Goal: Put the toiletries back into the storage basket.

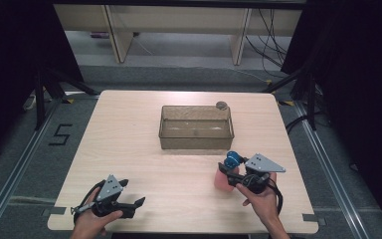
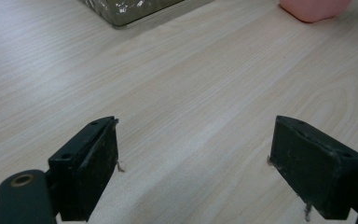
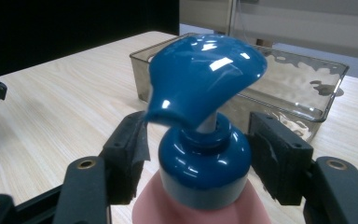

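Right gripper view, right tongs level, closing around blue pump collar, left tongs wide.

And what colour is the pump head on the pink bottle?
Glossy blue pump head; clearest in the right gripper view.

Your pump bottle stands on the table, just nearer you than the tray and toward its right end. A small round object sits behind the tray's far right corner. Your left gripper lies well left of the bottle.
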